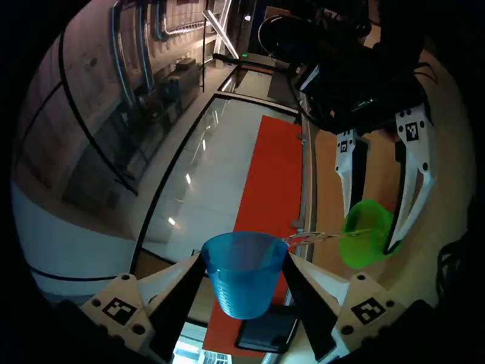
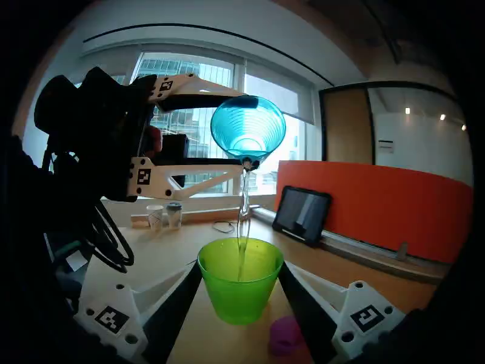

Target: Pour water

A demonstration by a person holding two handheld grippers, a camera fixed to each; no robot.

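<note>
Wooden table (image 2: 182, 242) is stretching toward bright windows (image 2: 206, 64) on the far side, with an orange partition (image 2: 388, 200) on the right. Above it, the translucent blue cup (image 2: 248, 130) is tipping forward, and a thin stream of water (image 2: 244, 206) is falling from its rim into the translucent green cup (image 2: 240, 288) directly below. The jaws of the left gripper (image 1: 244, 267) are clamping the blue cup's sides; those of the right gripper (image 2: 240, 273) are pressing on the green cup, holding it upright.
</note>
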